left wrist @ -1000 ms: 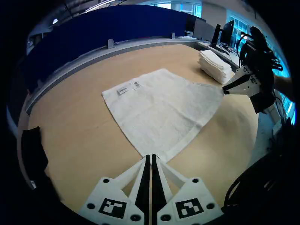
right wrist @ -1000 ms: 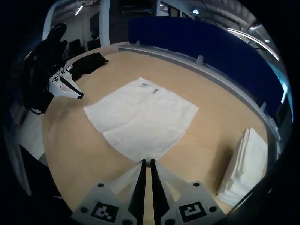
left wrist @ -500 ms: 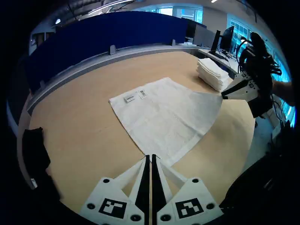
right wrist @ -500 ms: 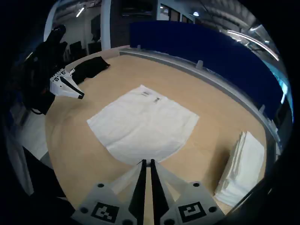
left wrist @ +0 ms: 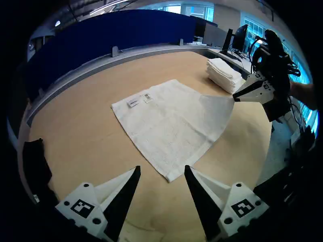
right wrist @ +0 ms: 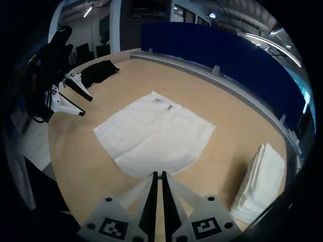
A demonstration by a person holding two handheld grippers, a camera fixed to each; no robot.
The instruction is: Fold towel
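Towel [left wrist: 173,125] spread flat on the tabletop [left wrist: 80,121], mid-surface, drawn toward the near edge. Label tags sit at its far corner.

Right tongs [right wrist: 159,173] closed, tips meeting the towel's near hem. From the left gripper view, that corner looks raised slightly to the tips, so likely pinched.

Left tongs [left wrist: 161,167] spread wide, gripping nothing. The towel's other near corner lies on the tabletop just ahead, between the fingers.

Step, as judged: taking hold of the near edge for the first fold, with one corner held and one not. The next move calls for the left tongs to advance, close on that corner, then both to carry the edge across toward the tagged side.

Unclear:
- Cloth inside the right pinch is too small to confirm.
- Tag print is illegible.
- Stack of folded towels [right wrist: 262,181] at the right edge and dark cloth [left wrist: 34,161] at the left edge are both partly cut off.
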